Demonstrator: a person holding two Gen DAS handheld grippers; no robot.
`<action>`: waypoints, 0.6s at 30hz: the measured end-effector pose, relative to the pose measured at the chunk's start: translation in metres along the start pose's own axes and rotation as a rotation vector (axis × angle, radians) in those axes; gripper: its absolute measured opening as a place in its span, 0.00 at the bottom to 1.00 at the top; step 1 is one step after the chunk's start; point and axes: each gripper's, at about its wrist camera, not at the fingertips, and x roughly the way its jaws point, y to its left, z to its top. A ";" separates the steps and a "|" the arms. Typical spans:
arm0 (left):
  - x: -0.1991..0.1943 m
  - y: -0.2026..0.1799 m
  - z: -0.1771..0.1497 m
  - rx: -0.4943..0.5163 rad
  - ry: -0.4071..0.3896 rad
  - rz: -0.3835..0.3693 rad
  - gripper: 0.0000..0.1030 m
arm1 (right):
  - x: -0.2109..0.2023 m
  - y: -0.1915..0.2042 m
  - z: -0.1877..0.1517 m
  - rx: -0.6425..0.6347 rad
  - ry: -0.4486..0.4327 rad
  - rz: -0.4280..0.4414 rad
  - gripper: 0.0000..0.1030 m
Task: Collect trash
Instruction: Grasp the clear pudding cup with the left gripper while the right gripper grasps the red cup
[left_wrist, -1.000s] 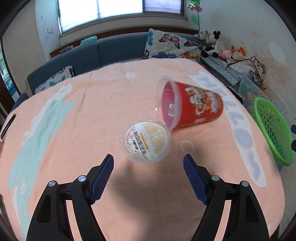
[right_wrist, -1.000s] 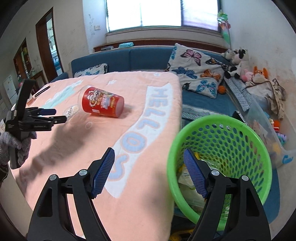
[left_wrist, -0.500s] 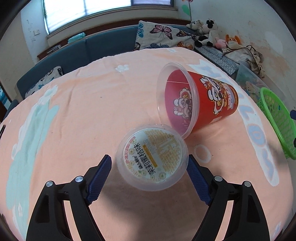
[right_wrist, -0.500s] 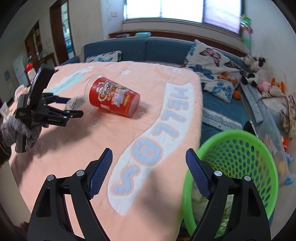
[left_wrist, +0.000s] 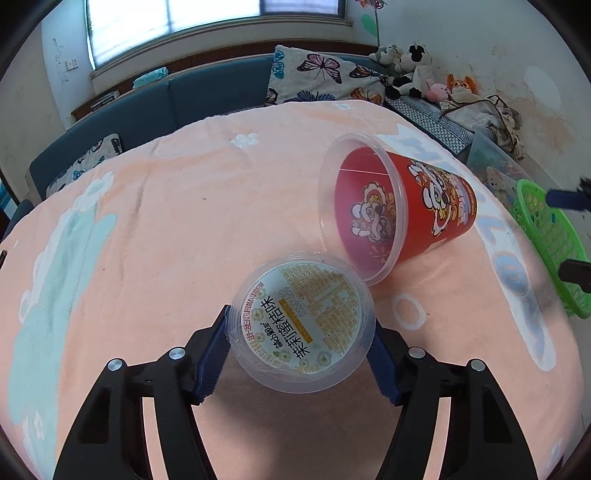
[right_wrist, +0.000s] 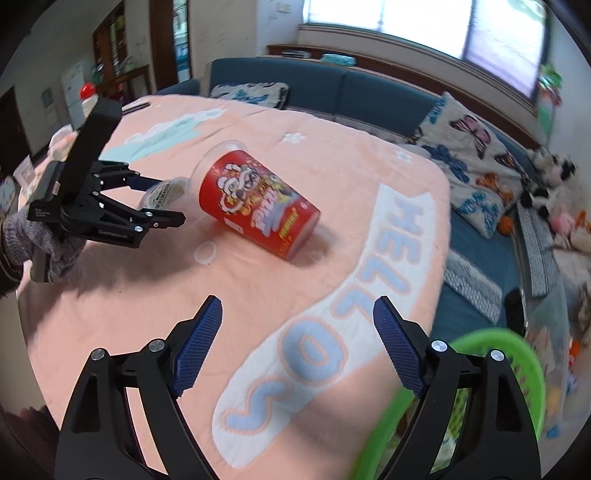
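A small clear plastic cup (left_wrist: 303, 325) with a printed seal lies on the peach blanket (left_wrist: 166, 240). It sits between the blue pads of my left gripper (left_wrist: 301, 332). The jaws are closing and both pads touch its sides. Just beyond it a red snack cup (left_wrist: 417, 206) lies on its side, mouth toward the left camera. From the right wrist view the left gripper (right_wrist: 168, 201) holds the clear cup (right_wrist: 166, 190) beside the red cup (right_wrist: 258, 210). My right gripper (right_wrist: 295, 314) hovers over the blanket's near edge, its jaws opening with nothing between them.
A green mesh basket (right_wrist: 480, 406) with trash in it stands off the table's right edge, also visible as the basket (left_wrist: 550, 236). A blue sofa (right_wrist: 332, 92) with butterfly cushions (right_wrist: 472, 147) and plush toys (left_wrist: 410, 70) lies behind the table. A gloved hand (right_wrist: 55, 251) carries the left gripper.
The left gripper moved forward around the clear cup and its jaws narrowed onto it. The right gripper swung left from over the basket to over the blanket, rolling and opening wider.
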 end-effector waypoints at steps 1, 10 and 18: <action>-0.003 0.002 -0.001 -0.004 -0.002 0.002 0.63 | 0.003 0.001 0.004 -0.017 0.002 0.006 0.83; -0.036 0.020 -0.019 -0.033 -0.007 0.040 0.62 | 0.052 0.024 0.052 -0.244 0.068 0.052 0.87; -0.051 0.039 -0.033 -0.057 -0.002 0.060 0.62 | 0.100 0.041 0.079 -0.420 0.142 0.070 0.87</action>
